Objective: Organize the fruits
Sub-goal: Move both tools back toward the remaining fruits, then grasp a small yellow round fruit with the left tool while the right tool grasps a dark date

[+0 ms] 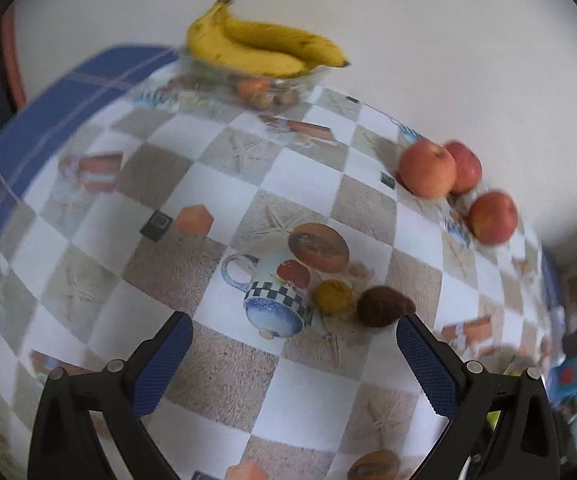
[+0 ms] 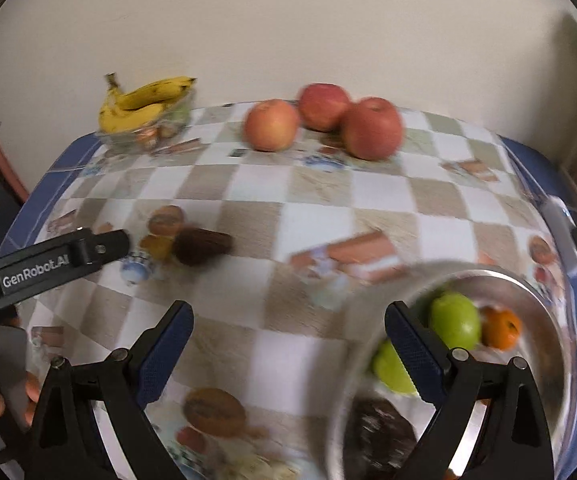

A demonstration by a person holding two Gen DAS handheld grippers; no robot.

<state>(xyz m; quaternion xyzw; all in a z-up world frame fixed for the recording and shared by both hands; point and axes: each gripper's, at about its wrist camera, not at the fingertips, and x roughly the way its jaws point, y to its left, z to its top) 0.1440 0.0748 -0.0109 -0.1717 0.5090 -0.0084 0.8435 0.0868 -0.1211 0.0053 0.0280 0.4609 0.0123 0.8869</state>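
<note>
A dark brown fruit (image 1: 384,306) lies on the patterned tablecloth just ahead of my open, empty left gripper (image 1: 294,334); it also shows in the right wrist view (image 2: 202,245). Three red apples (image 1: 427,169) (image 2: 271,125) sit at the table's far side. Bananas (image 1: 262,46) (image 2: 144,100) lie on a glass bowl (image 1: 304,80). My right gripper (image 2: 288,322) is open and empty above a metal bowl (image 2: 544,300) holding green apples (image 2: 454,320), an orange (image 2: 502,327) and a dark fruit (image 2: 380,432).
The tablecloth (image 1: 296,164) carries printed cups, fruit and starfish that are flat pictures. Its blue border (image 1: 60,96) marks the table's left edge. A white wall (image 2: 288,20) stands behind the table. The left gripper's arm (image 2: 48,262) reaches in from the left.
</note>
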